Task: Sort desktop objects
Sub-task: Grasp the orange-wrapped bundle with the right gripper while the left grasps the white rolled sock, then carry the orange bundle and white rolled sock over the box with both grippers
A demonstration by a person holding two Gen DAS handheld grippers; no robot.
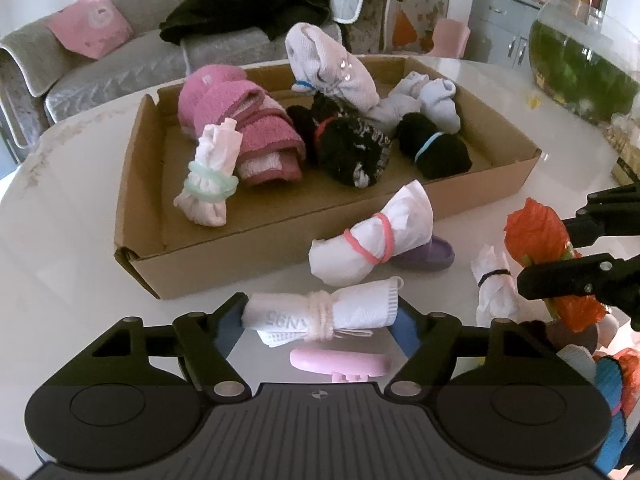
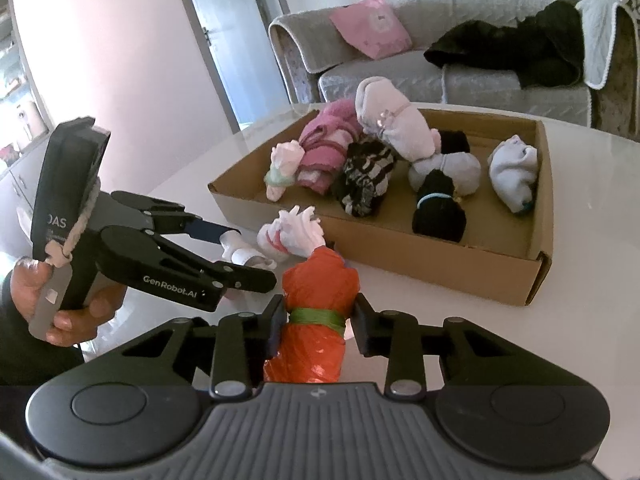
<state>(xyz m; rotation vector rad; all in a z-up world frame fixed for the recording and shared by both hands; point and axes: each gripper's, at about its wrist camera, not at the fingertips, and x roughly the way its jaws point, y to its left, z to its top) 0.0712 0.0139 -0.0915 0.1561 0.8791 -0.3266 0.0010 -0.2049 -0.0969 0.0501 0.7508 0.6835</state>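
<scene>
Right tongs (image 2: 318,316) clamped on orange bundle (image 2: 316,280), left tongs (image 1: 320,314) around white roll (image 1: 320,314), contact unclear.

A white rolled mask (image 1: 320,314) tied with pale string lies crosswise at lower centre. An orange bundle (image 2: 316,312), banded green, stands upright at centre. The cardboard box (image 1: 224,256) above holds banded rolls.

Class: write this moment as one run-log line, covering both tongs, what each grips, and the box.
left tongs: shut on white mask roll | right tongs: shut on orange bag bundle | cardboard box: holds rolled socks, towels
</scene>
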